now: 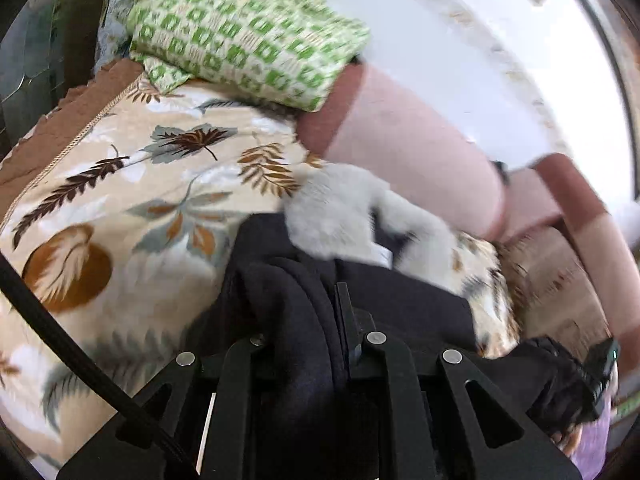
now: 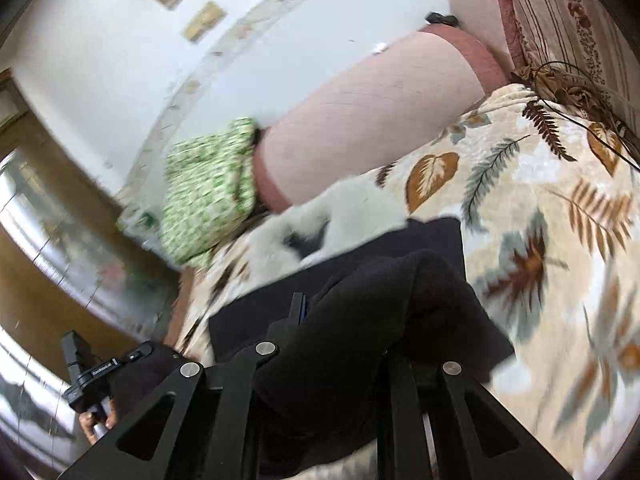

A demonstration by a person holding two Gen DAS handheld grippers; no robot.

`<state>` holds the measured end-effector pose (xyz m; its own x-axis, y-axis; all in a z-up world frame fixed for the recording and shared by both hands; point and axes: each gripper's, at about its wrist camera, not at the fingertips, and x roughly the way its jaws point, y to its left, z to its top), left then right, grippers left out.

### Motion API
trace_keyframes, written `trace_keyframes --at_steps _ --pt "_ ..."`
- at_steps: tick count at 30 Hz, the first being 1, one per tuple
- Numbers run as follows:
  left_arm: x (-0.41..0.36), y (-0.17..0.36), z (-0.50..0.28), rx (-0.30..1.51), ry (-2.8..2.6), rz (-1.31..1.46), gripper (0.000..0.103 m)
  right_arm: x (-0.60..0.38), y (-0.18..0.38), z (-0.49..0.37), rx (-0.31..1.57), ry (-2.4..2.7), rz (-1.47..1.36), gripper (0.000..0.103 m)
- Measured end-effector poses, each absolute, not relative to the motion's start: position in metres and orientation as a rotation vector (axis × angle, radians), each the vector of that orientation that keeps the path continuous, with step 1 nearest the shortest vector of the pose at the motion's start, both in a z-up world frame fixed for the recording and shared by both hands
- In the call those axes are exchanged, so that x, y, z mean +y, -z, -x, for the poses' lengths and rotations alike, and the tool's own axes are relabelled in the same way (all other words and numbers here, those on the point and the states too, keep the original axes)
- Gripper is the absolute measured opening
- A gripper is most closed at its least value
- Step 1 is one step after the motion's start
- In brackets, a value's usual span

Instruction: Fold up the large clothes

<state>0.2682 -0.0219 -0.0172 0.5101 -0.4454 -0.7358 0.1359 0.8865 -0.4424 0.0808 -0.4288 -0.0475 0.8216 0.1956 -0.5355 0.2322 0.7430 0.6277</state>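
A large black garment (image 1: 404,300) with a white fleecy lining or collar (image 1: 340,216) lies on a bed with a leaf-print blanket (image 1: 120,200). My left gripper (image 1: 320,312) is shut on a bunched fold of the black garment, which hides the left finger. In the right wrist view the same black garment (image 2: 380,300) with its white fleecy part (image 2: 328,220) fills the centre. My right gripper (image 2: 344,320) is shut on a thick fold of it; only one finger (image 2: 297,308) shows. The other gripper and hand (image 2: 92,376) show at lower left.
A green patterned pillow (image 1: 248,28) lies at the head of the bed, against a pink padded headboard (image 1: 408,136). The leaf-print blanket (image 2: 540,208) spreads to the right. A striped cushion (image 2: 568,16) and thin cables (image 2: 580,80) lie at the bed's far corner. The white wall (image 2: 120,40) is behind.
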Motion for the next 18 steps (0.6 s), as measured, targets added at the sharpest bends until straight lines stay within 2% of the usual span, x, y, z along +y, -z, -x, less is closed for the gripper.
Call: trace_keyframes --at_steps 5,12,15,18 --pt "-0.05 0.073 -0.355 1.099 0.262 0.377 0.015 -0.465 0.09 -0.161 0.704 0.118 -0.813 0.015" --pt "-0.069 0.137 -0.4 1.145 0.201 0.398 0.018 -0.489 0.163 -0.222 0.805 0.147 -0.85 0.016" --pt "-0.073 0.142 -0.402 1.146 0.197 0.394 0.019 -0.498 0.178 -0.229 0.811 0.142 -0.927 0.016" --pt "-0.068 0.128 -0.398 1.14 0.237 0.403 0.031 -0.502 0.18 -0.226 0.822 0.133 -0.97 0.017"
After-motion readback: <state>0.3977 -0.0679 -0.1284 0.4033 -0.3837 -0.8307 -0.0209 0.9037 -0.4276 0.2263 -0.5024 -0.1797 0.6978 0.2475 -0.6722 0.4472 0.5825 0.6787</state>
